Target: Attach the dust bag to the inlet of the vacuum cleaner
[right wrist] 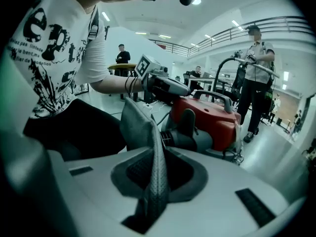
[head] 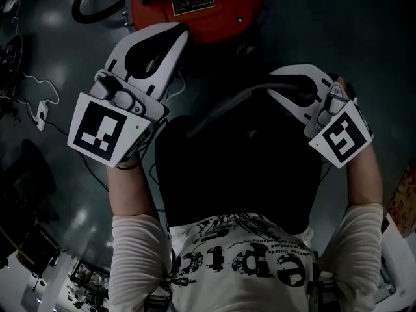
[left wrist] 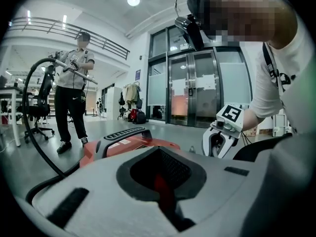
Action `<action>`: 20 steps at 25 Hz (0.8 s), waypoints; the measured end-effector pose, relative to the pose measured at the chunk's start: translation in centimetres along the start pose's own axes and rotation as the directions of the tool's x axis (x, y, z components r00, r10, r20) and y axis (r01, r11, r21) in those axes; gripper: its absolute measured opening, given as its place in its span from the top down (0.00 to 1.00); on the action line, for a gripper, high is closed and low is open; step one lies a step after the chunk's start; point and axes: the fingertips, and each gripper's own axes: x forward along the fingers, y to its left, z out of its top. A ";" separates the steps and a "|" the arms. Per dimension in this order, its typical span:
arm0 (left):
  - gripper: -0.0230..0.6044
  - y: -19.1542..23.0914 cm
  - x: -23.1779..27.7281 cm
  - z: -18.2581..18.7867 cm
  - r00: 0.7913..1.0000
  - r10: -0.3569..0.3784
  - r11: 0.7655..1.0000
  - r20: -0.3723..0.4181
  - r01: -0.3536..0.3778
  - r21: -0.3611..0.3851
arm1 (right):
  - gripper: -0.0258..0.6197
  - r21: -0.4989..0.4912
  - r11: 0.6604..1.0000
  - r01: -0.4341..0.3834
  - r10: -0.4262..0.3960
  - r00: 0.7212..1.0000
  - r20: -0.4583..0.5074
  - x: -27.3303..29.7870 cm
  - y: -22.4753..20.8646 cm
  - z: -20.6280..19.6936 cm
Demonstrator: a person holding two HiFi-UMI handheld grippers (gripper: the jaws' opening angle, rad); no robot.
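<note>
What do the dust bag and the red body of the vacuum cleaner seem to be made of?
Dust bag: grey cloth, matte, probably woven; it folds softly and shows a fine grainy texture.
Vacuum cleaner body: likely moulded plastic, red, smooth with slight sheen; its rounded edges catch the light.

Behind the work we see a bystander (left wrist: 71,83) in a light top and dark trousers standing on the glossy floor (left wrist: 103,127). A black office chair (left wrist: 39,100) is beside them, and tall glass doors (left wrist: 197,83) stand further right. Overhead we note a round ceiling light (left wrist: 133,0) and a balcony railing (left wrist: 59,31), and a white cable (head: 36,86) trails over the floor.
</note>
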 end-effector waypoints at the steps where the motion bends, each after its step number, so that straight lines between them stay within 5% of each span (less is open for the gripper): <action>1: 0.96 0.0 0.0 0.1 1.000 0.004 1.000 0.004 -0.004 -0.001 | 0.91 -0.003 1.000 0.004 -0.004 1.000 -0.002 -0.1 0.0 0.1; 10: 0.96 1.1 -0.5 -0.2 0.999 0.037 0.999 0.028 -0.036 -0.040 | 0.88 0.040 0.999 0.023 -0.022 1.000 -0.022 0.5 0.0 0.1; 14: 0.96 1.2 -1.1 0.7 0.993 0.088 0.994 0.081 -0.083 -0.064 | 0.75 0.138 0.988 0.067 -0.078 0.994 0.078 -1.5 -0.4 1.7; 20: 0.96 0.0 -1.9 3.9 0.965 0.195 0.980 0.178 -0.187 -0.059 | 0.75 0.396 0.899 0.187 -0.309 0.911 0.272 -7.0 -3.5 5.4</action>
